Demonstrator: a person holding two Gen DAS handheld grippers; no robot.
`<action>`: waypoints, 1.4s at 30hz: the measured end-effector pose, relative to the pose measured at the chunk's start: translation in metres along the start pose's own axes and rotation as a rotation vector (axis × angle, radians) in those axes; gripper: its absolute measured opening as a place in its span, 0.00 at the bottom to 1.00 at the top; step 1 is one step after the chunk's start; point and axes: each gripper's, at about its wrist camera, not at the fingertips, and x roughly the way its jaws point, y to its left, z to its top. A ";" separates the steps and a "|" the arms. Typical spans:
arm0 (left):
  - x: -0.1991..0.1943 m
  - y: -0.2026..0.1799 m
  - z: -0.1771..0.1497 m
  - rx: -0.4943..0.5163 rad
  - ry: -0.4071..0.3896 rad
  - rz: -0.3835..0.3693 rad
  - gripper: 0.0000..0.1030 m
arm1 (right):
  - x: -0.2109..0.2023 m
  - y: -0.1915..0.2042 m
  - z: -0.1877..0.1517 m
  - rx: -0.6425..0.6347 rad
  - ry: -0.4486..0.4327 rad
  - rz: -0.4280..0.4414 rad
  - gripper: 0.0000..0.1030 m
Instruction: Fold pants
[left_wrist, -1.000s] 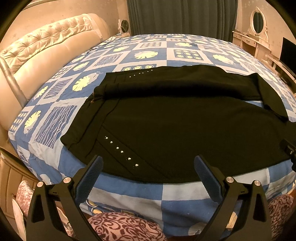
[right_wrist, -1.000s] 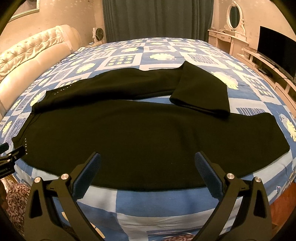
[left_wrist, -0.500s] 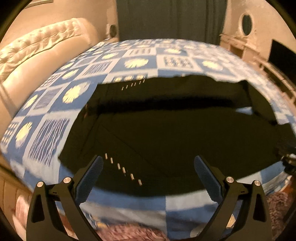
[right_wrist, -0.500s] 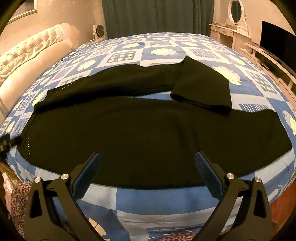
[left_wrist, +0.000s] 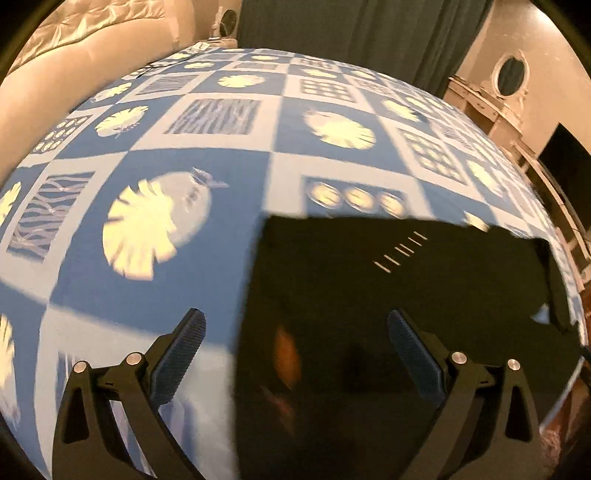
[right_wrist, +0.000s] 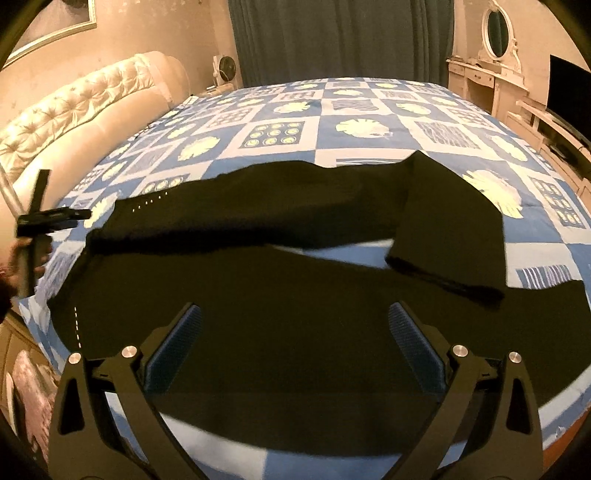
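I am working two sets of tongs over a bed (right_wrist: 369, 107) covered in a blue and white patchwork quilt. The black pants (right_wrist: 295, 314) lie spread flat across the lower half of the right wrist frame, waist toward the left edge, legs running to the right. The far leg has its cuff end (right_wrist: 450, 229) turned back on itself, at right of centre. The near leg lies straight along the bed's front edge.

My right tongs (right_wrist: 294, 345) fill the bottom of that frame, spread wide and empty, hovering above the near leg. My left tongs (left_wrist: 295, 354), at the bottom of the left wrist frame, are also spread and hold nothing; they sit over the waist corner of the pants (left_wrist: 388, 314), where a short row of pale studs (left_wrist: 400, 251) shows. That frame is blurred.

In the right wrist frame, the left tool (right_wrist: 40, 221) appears at the left edge, beside the waistband.

I judge the folding barely begun: the legs are not yet laid together, and no lengthwise or crosswise fold is done.
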 end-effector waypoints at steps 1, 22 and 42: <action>0.008 0.009 0.007 -0.010 0.002 -0.012 0.95 | 0.004 0.001 0.003 0.009 0.003 0.006 0.98; 0.082 0.032 0.041 -0.048 0.067 -0.349 0.48 | 0.072 0.010 0.045 0.045 0.127 0.223 0.98; 0.092 0.024 0.049 0.042 0.094 -0.218 0.21 | 0.270 0.047 0.210 -0.544 0.352 0.270 0.98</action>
